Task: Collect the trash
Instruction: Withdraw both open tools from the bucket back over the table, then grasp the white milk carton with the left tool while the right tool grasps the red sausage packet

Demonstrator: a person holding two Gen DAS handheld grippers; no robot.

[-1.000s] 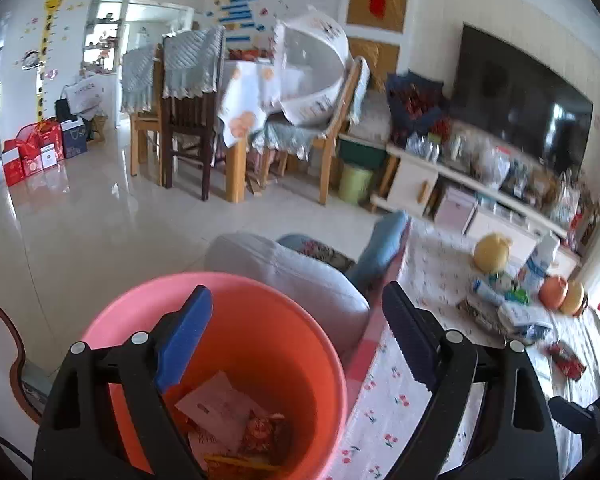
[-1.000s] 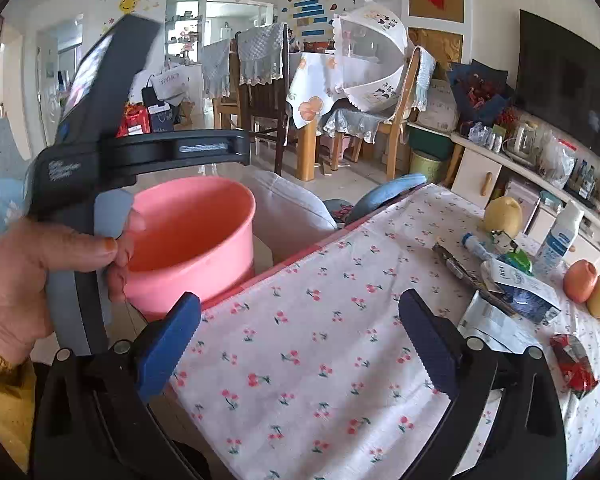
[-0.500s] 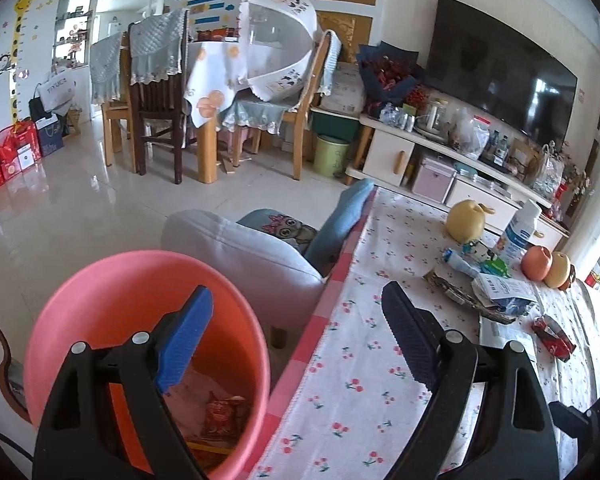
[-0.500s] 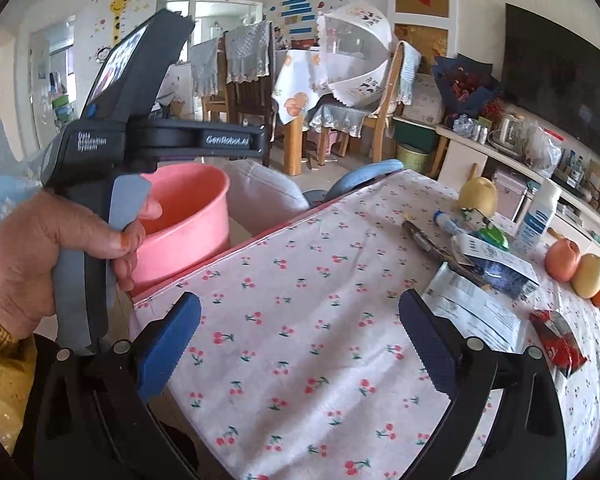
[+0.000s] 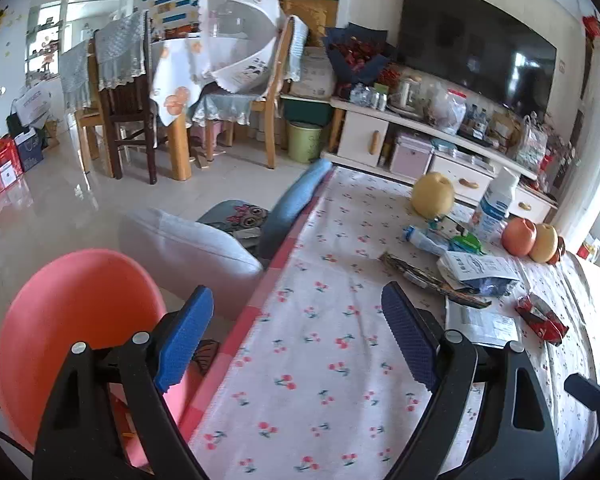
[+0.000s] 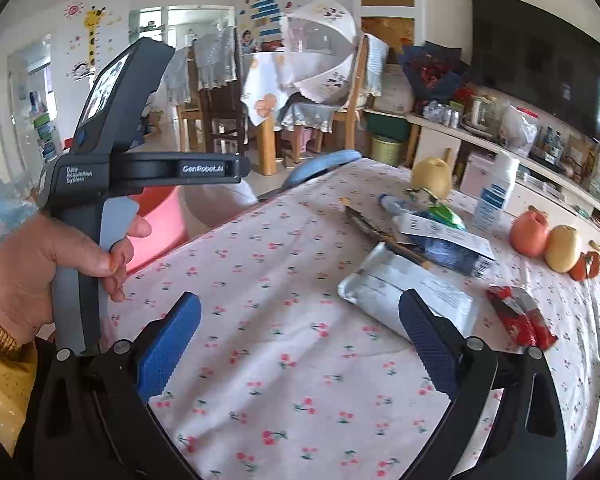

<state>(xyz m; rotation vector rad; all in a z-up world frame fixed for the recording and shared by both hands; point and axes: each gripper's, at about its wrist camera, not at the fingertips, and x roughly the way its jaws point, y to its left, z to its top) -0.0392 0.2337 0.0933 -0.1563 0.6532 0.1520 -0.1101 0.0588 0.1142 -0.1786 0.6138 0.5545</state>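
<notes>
A pink bucket (image 5: 72,320) stands on the floor at the table's left edge; it also shows in the right wrist view (image 6: 156,228). Trash lies on the cherry-print tablecloth (image 5: 320,340): a white and grey wrapper (image 6: 408,292), a red wrapper (image 6: 520,316), a blue and white packet (image 6: 448,244) and a dark flat wrapper (image 6: 376,228). The red wrapper also shows in the left wrist view (image 5: 540,316). My left gripper (image 5: 296,336) is open and empty over the table's left edge. My right gripper (image 6: 300,344) is open and empty above the cloth, short of the white wrapper.
Fruit (image 6: 544,236), a white bottle (image 6: 496,196) and a tube (image 6: 392,204) sit at the table's far side. A grey cushioned seat (image 5: 188,248) stands beside the bucket. Dining table with chairs (image 5: 172,92) and a TV cabinet (image 5: 420,132) lie beyond.
Both grippers have swung right, from over the bucket toward the table and the trash pile. The bucket has slid to the left edge of both views. Both stay open.
</notes>
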